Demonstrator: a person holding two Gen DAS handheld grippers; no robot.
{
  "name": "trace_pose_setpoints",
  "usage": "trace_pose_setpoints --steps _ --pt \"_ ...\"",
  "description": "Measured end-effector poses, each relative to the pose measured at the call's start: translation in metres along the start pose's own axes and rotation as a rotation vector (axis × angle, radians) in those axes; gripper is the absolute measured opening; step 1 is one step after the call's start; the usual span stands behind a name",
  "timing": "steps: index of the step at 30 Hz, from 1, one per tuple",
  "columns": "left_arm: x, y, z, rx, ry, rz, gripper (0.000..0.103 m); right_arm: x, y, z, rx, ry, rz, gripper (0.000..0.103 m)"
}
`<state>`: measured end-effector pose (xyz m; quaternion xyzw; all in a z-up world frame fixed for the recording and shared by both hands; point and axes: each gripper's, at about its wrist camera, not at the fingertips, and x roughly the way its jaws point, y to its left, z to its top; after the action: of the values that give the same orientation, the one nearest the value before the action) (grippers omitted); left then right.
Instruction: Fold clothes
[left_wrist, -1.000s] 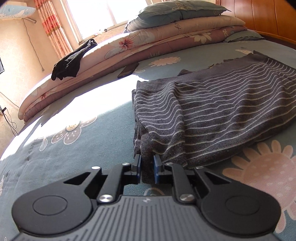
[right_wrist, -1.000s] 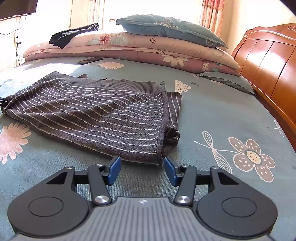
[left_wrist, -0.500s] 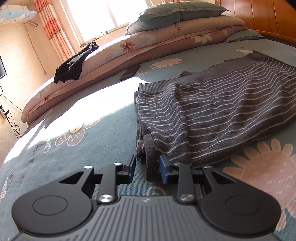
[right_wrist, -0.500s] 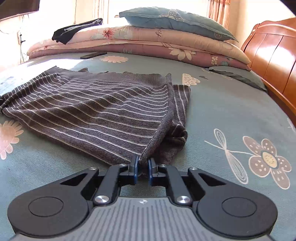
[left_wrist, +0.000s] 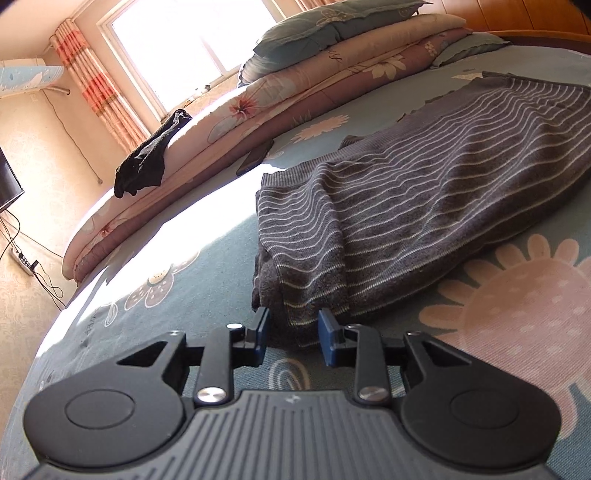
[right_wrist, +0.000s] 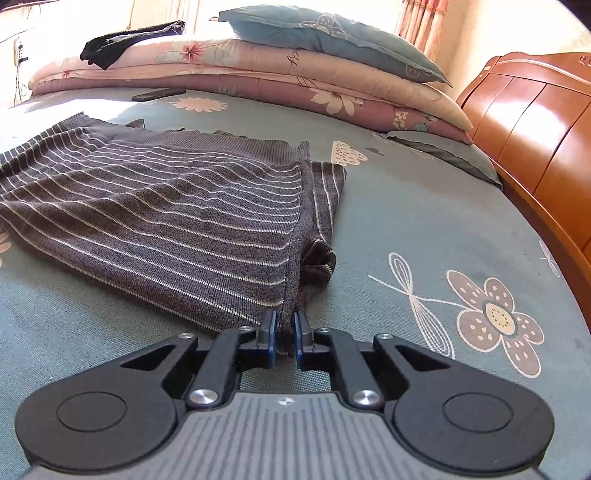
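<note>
Low in the left wrist view, the left gripper (left_wrist: 292, 335) has its blue pads spread apart on either side of the striped sweater's (left_wrist: 424, 206) near corner, not pinching it; low in the right wrist view, the right gripper (right_wrist: 284, 335) is clenched on the sweater's (right_wrist: 166, 221) folded edge. The grey sweater lies across the middle of both frames on the blue flowered bedsheet (right_wrist: 424, 229). Farther back, toward the top, a dark phone (right_wrist: 159, 94) lies before the stacked quilts (right_wrist: 258, 74), which carry a black garment (left_wrist: 146, 162) and a pillow (right_wrist: 325, 37).
</note>
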<state>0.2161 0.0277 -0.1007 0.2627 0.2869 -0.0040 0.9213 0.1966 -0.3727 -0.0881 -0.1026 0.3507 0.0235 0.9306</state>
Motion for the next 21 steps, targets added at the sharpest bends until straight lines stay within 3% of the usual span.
trace_pose_setpoints --steps 4,6,8,15,17,19,21 --pt "0.01 0.009 0.002 -0.084 0.038 -0.04 0.024 0.002 0.0 -0.001 0.005 0.002 0.0 0.012" --pt "0.013 0.013 0.002 -0.124 0.061 -0.065 0.008 0.003 -0.001 -0.002 0.016 0.001 0.003 0.012" --pt "0.012 0.014 0.002 -0.143 0.058 -0.056 0.004 0.003 -0.001 -0.003 0.021 0.0 0.001 0.012" --pt "-0.004 0.044 0.005 -0.137 0.011 0.037 0.003 -0.001 0.002 -0.003 -0.031 -0.018 -0.095 0.012" --pt "0.001 0.057 0.005 -0.171 0.034 0.026 0.003 0.0 -0.002 -0.001 -0.046 -0.014 -0.178 0.0" --pt "0.001 0.06 0.006 -0.186 0.028 -0.017 0.003 0.001 -0.011 0.002 -0.051 -0.006 -0.271 0.0" --pt "-0.002 0.057 0.008 -0.163 0.015 -0.026 0.003 -0.007 -0.024 0.002 0.015 -0.02 -0.182 0.001"
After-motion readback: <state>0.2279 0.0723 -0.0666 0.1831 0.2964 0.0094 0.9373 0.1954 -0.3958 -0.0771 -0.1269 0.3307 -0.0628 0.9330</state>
